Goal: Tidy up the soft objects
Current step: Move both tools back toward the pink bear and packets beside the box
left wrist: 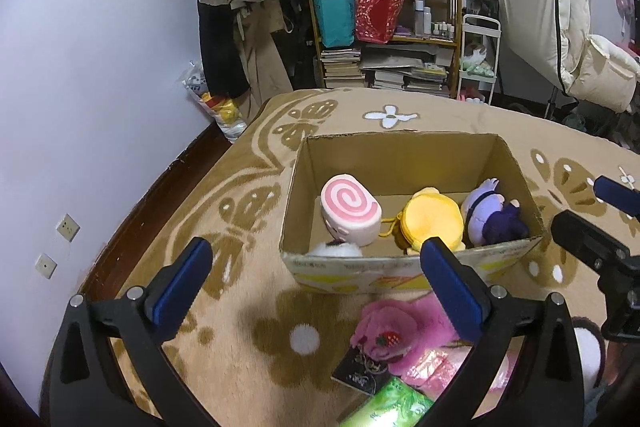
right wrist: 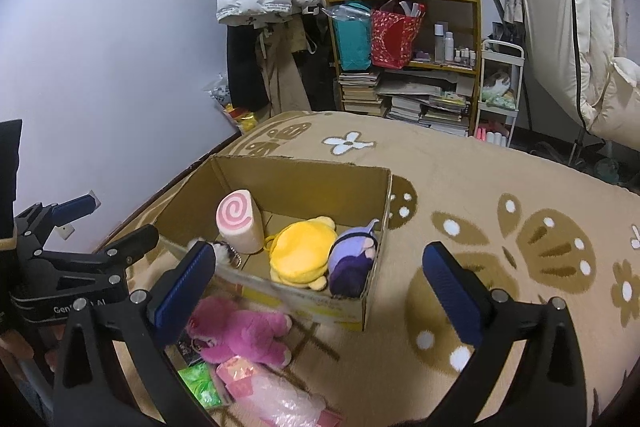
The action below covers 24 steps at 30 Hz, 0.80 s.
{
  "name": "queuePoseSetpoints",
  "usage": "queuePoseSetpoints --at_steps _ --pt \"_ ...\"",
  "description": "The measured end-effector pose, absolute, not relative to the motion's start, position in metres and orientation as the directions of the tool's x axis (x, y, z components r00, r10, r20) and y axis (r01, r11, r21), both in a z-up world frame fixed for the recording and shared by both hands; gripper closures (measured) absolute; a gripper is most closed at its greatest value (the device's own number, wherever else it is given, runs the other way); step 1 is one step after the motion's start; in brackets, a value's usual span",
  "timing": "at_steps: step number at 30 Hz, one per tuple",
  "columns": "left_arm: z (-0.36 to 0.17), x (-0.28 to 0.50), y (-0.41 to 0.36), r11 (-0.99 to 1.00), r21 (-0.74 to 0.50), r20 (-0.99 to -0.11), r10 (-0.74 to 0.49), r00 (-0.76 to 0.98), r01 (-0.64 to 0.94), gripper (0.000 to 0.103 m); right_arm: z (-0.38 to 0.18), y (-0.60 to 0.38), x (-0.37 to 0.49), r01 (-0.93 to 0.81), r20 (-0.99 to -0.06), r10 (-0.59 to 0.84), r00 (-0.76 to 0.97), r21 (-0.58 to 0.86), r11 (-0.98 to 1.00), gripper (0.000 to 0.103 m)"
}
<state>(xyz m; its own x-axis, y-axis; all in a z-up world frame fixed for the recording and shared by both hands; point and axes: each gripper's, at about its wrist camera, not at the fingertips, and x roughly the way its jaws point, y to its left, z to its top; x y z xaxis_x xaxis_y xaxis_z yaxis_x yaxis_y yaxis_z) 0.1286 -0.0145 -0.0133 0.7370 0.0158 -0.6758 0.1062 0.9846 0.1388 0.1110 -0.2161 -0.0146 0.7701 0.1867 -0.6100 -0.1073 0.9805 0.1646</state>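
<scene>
Both the left gripper (left wrist: pixel 316 261) and the right gripper (right wrist: pixel 316 265) stand with jaws spread wide and nothing between the pads, each hovering above the butterfly-patterned blanket (right wrist: pixel 460 171) just short of the cardboard box (left wrist: pixel 404 151). Inside the box sit a pink swirl roll plush (left wrist: pixel 350 213), a yellow plush (left wrist: pixel 434 221) and a purple plush (left wrist: pixel 494 215), side by side, with a white fluffy item (left wrist: pixel 336 249) at the near wall. Outside, just beside the box's near wall, lie a pink bear plush (right wrist: pixel 244 331), a green packet (right wrist: pixel 198 383) and a pink wrapped bundle (right wrist: pixel 280 399).
</scene>
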Motion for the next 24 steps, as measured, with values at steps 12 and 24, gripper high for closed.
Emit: queuePoseSetpoints --at_steps 12,24 --pt "-0.017 0.108 -0.008 0.988 0.113 -0.709 0.006 0.705 0.106 0.0 -0.023 -0.205 0.085 -0.123 -0.627 0.205 0.752 0.173 0.977 0.0" --pt "-0.04 0.117 -0.007 0.988 0.082 -0.774 -0.022 0.633 0.134 0.0 -0.059 -0.205 0.077 -0.104 -0.679 0.214 0.702 0.2 0.974 0.0"
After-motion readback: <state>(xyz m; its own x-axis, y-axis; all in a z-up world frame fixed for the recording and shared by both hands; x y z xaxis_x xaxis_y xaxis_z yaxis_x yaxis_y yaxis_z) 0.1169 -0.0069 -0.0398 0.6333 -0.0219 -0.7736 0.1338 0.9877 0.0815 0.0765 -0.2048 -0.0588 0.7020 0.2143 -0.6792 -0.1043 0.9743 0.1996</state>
